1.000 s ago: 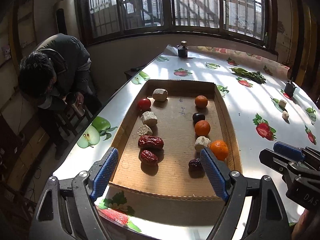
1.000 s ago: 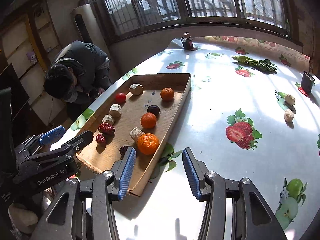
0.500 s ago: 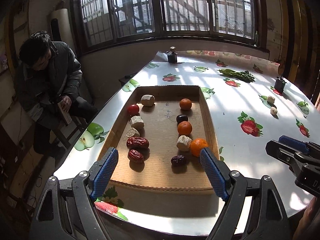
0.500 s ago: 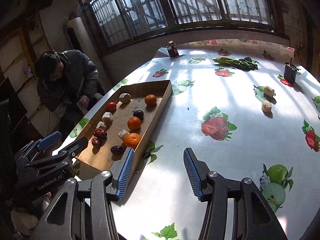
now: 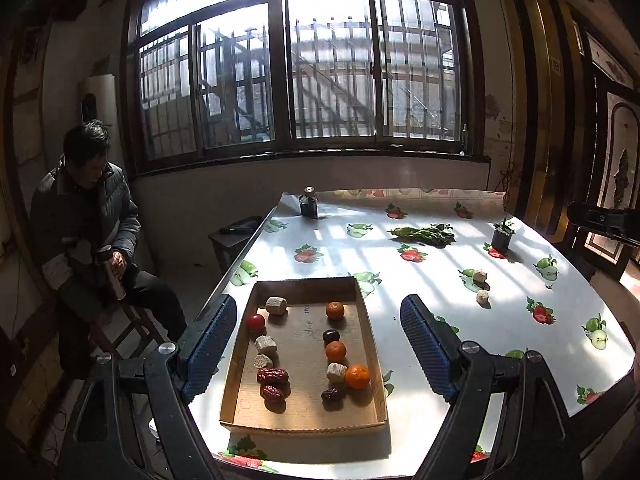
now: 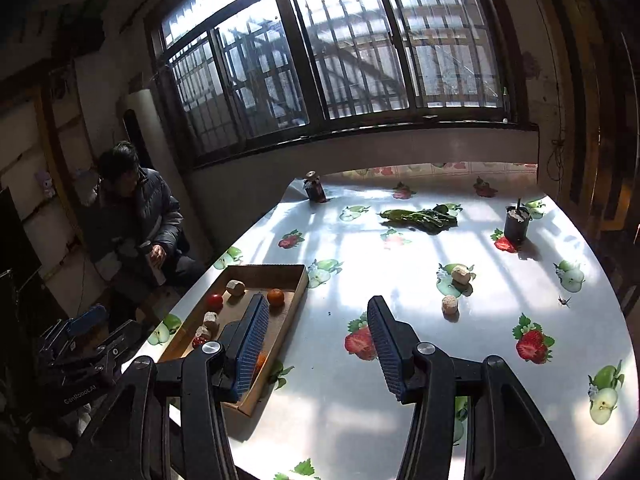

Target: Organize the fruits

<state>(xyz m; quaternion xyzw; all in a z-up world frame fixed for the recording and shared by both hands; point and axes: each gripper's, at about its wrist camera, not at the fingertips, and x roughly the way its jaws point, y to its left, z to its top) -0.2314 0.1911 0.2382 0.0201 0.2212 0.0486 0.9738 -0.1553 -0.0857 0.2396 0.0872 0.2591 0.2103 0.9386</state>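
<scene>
Landmark: cardboard tray [image 5: 370, 364] on the table [image 5: 440, 292] with fruit-print oilcloth, near its left front edge.

Left of tray, off the table: seated man in dark puffer jacket [image 5: 86, 216], holding a dark bottle [image 5: 112, 272].

Left gripper [image 5: 316, 346] hangs above the tray's near half, jaws wide, nothing between them; blue pads flank the tray on both sides.

Inside tray, left column from far to near: beige chunk [image 5: 276, 305], red cherry tomato [image 5: 255, 322], beige chunk [image 5: 266, 345], small beige chunk [image 5: 263, 360], red jujube [image 5: 273, 375], second red jujube [image 5: 272, 392]. The two jujubes look touching or nearly so.

Inside tray, right column from far to near: tangerine [image 5: 335, 310], dark round fruit [image 5: 331, 335], tangerine [image 5: 335, 351], beige chunk [image 5: 336, 372] touching a larger tangerine [image 5: 357, 376], dark jujube [image 5: 331, 395] nearest the front wall.

Right gripper [image 6: 316, 346] is over the tray's right wall and the bare cloth beside it, jaws wide, empty. Its left pad hides part of the tray contents in the right wrist view.

Right of tray, well apart: two beige chunks [image 5: 479, 277] [image 5: 483, 297] loose on the cloth, near each other, not touching.

Beyond tray, far table end: small dark jar with a cork-like top [image 5: 309, 202]; leafy greens [image 5: 424, 234]; black cup [image 5: 502, 237] at right.
</scene>
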